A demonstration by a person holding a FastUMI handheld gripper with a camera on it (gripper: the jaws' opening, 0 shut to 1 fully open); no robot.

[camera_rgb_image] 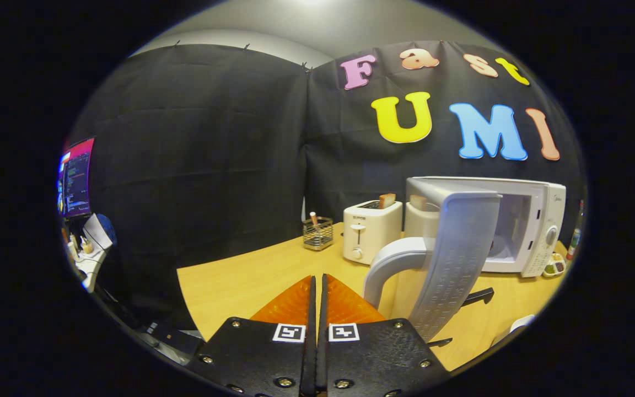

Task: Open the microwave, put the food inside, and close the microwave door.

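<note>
My gripper (318, 284) is shut, its fingers pressed together with nothing between them, over the wooden table (240, 281). Ahead and to the right stands a white microwave (538, 220). Its door (458, 259) is swung wide open toward me, and the curved handle (392, 263) sits just right of my fingertips, apart from them. The cavity (507, 237) shows behind the door. A small dish of food (554, 267) lies on the table at the microwave's right front corner.
A white toaster (370, 234) holding a slice of bread stands left of the microwave, with a wire basket (317, 232) beside it. A bottle (574, 238) stands far right. A white rim (518, 324) and a black bracket (477, 298) lie below the door. A monitor (76, 177) sits off the table's left.
</note>
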